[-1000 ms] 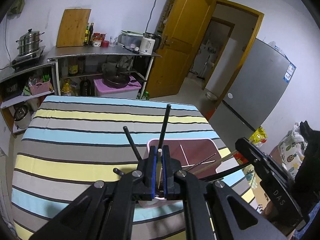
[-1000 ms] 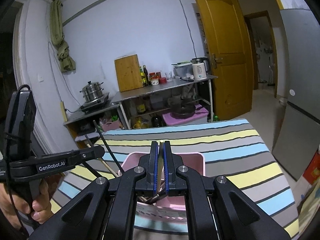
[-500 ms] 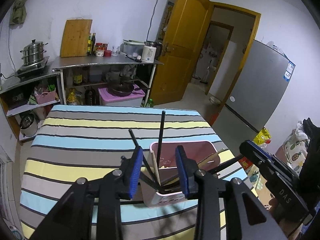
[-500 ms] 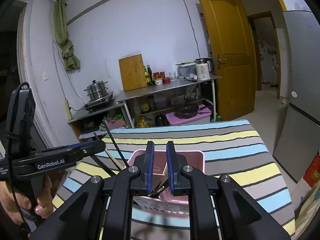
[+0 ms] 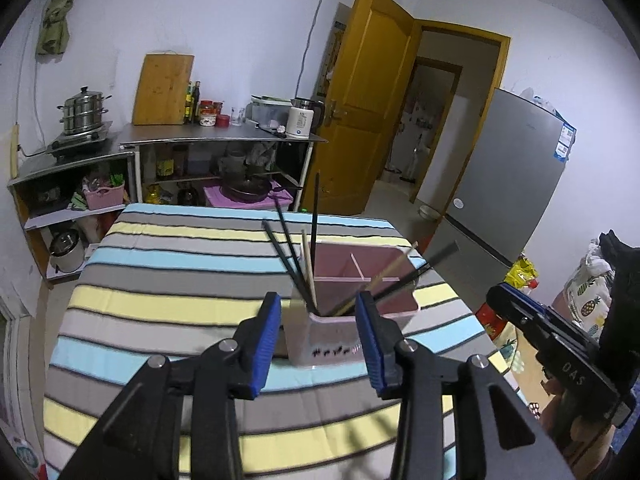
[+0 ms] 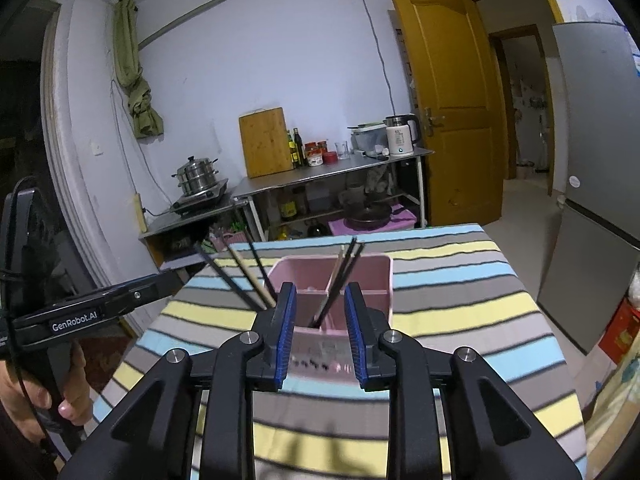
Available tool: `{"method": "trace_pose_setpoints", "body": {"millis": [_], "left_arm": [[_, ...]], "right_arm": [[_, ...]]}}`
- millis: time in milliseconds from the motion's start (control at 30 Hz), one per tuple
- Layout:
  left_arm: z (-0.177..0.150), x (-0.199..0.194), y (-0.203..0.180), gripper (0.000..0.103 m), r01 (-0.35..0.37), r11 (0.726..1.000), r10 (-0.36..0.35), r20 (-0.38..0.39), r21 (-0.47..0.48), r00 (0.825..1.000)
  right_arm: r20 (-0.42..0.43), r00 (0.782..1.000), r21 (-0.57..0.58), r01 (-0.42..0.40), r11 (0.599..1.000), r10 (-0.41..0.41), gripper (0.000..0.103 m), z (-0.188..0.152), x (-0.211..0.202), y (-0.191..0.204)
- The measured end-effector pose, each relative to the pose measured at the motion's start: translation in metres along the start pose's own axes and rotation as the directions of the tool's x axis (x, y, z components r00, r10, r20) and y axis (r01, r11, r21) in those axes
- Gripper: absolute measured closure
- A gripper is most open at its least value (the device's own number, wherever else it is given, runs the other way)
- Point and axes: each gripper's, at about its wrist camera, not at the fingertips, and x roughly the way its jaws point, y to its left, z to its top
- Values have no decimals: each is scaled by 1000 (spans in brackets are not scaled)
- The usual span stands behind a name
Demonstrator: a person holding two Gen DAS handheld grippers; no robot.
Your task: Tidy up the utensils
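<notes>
Holder: pink utensil holder stood centre frame on the striped tablecloth, chopsticks leaning inside.
Left gripper: jaws opening, empty, holder just beyond.
Right gripper: jaws opening, empty, holder beyond.

A pink utensil holder with a row of small dark marks on its white front is sitting just ahead of the left gripper, whose pads are showing blue on black arms. Black chopsticks and pale wooden ones are leaning out of it. Beneath the gripper, the tablecloth is running in grey, light blue and yellow stripes edged with thin dark lines. The right gripper is showing the same blue and black.
</notes>
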Motion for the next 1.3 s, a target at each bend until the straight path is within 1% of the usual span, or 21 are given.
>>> {"method": "trace_pose_setpoints", "body": {"millis": [300,433,600,800,933,1067,1300], "left_arm": [[-55,-26,-11,60,-2,1000,2,2,2,1000],[-77,-32,-15,58,-10,1000,10,-4,7,1000],[-101,-36,-20,58,-37,999,37,-2,23,999],[-124,-40,-23,57,-60,997,60,-5,49,998],[-138,-43,-27,57,-74,995,73,15,71,997],[-147,-46,-29,57,-78,994,75,44,71,996],[-158,-46,-33,57,-82,993,77,51,87,996]], "right_arm": [[-8,999,-5,35,999,-35,76,-48,-35,7],[-16,999,-15,51,999,-51,76,-68,-47,10],[-24,997,-44,76,996,-77,76,-92,-57,16],[-32,995,-51,94,994,-95,76,-118,-64,18],[-31,994,-61,103,993,-105,76,-130,-66,21],[-39,993,-63,108,992,-111,76,-141,-67,19],[-48,992,-48,116,992,-118,75,-152,-68,16]]}}
